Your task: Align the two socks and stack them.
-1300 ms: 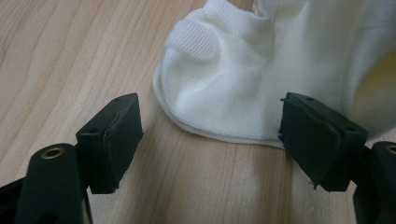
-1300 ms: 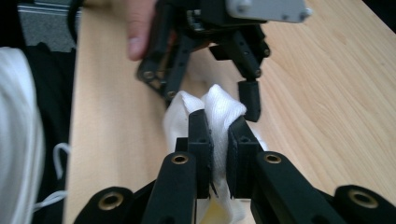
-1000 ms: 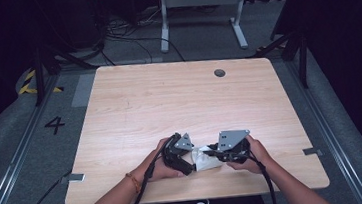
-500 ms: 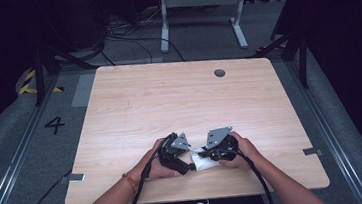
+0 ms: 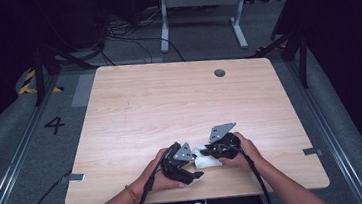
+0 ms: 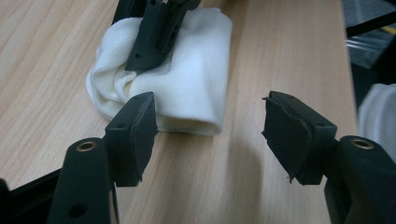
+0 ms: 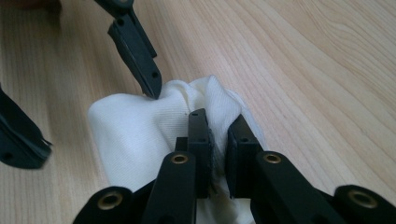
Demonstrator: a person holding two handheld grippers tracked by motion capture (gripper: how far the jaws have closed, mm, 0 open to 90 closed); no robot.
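Note:
A folded white cloth [image 5: 207, 160] lies near the table's front edge between my two grippers. My right gripper [image 7: 219, 126] is shut on a raised fold of the cloth [image 7: 140, 135]; in the high view the right gripper [image 5: 214, 151] sits to the cloth's right. My left gripper [image 6: 210, 116] stands open and its jaws have just been closing. A corner of the cloth [image 6: 187, 84] lies between its tips, and the pads are not pressing on it. One left jaw tip touches the cloth's far edge in the right gripper view. In the high view the left gripper [image 5: 193, 172] is left of the cloth.
The wooden table [image 5: 169, 103] has a round cable hole [image 5: 219, 72] at the back right. Beyond it stands a metal frame [image 5: 199, 0] with cables on the floor. A "4" [image 5: 54, 125] is marked on the floor at left.
The left gripper has shifted toward the table's front edge and the cloth, and its jaws stand narrower. The right gripper has edged left and lower, still holding the cloth.

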